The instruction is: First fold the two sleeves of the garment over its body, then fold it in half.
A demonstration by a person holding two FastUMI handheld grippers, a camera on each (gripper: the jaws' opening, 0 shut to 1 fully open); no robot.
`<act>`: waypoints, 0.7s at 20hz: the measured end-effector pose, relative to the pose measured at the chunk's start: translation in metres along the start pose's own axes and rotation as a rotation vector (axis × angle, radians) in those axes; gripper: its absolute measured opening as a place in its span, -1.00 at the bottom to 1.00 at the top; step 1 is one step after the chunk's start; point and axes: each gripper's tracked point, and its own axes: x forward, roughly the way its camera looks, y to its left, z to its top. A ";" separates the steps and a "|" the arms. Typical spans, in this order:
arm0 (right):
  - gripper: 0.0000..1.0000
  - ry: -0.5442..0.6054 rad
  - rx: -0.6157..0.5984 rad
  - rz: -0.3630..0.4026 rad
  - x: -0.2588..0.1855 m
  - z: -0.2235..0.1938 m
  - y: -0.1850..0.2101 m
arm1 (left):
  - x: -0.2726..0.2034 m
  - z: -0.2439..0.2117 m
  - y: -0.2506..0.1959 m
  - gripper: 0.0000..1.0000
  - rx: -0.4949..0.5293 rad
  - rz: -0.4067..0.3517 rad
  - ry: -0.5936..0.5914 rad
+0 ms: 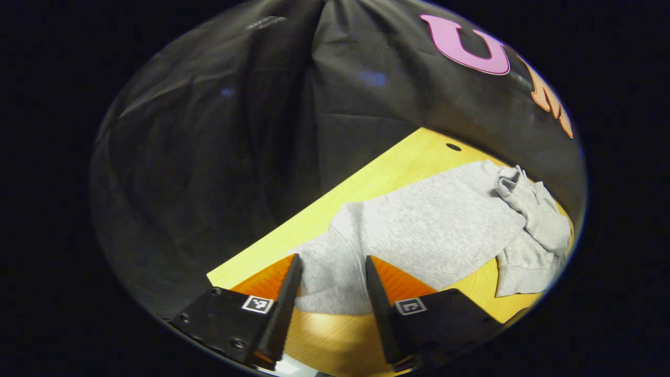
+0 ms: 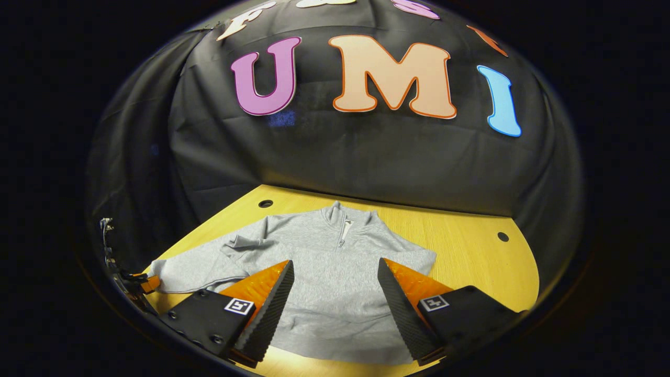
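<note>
garment: grey fleece quarter-zip sweatshirt (image 2: 335, 283) flat on yellow wooden worktop (image 2: 471, 251), collar toward wall | left gripper (image 1: 332, 272): fingers wide apart, empty, aimed at sleeve cuff (image 1: 327, 298), likely for first fold | right gripper (image 2: 335, 277): fingers wide, empty, hovering over body

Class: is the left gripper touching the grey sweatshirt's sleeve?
Cannot tell. In the left gripper view the left gripper stands open with the sleeve of the sweatshirt seen between its fingers, but neither contact nor gap shows plainly.
</note>
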 end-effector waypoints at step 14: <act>0.97 -0.040 0.008 -0.029 -0.028 -0.003 -0.029 | -0.001 0.072 -0.037 -1.00 0.001 -0.064 -0.008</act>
